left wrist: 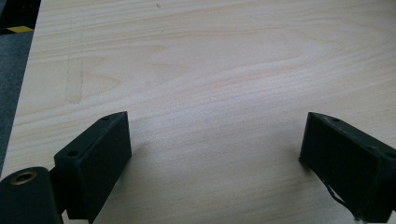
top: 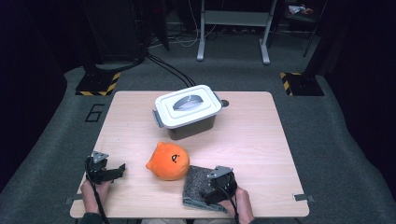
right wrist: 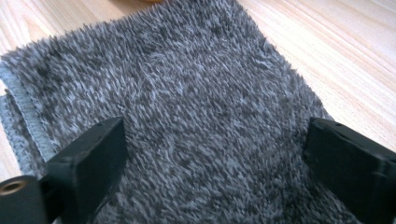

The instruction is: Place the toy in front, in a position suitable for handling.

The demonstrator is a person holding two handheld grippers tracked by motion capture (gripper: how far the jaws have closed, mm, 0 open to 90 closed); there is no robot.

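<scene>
High view shows your wooden table [top: 261,135] first, since it is the biggest thing; it stands on a grey floor [top: 336,116], with a white frame [top: 233,18] far behind it; next in size is the box with the white lid [top: 187,111], which sits shut near the back middle of the table; the lid has a grey handle on top. Then comes the fluffy grey towel [top: 195,185]; it lies folded flat near your edge of the table, a bit to the right of the middle; just beside it, on its left, sits the round orange plush toy [top: 168,161], and the two look like they touch. Your right gripper [top: 215,187] is over the towel, tipped down at it; in the right gripper view the towel [right wrist: 196,107] spreads under and between the two black jaws; the jaws stand wide apart and do not squeeze the towel, so nothing is held. Your left gripper [top: 108,171] rests low near the left front of the table, well apart from the toy; in the left gripper view its jaws are spread wide too, with bare wood [left wrist: 210,93] between them, so it holds nothing.
</scene>
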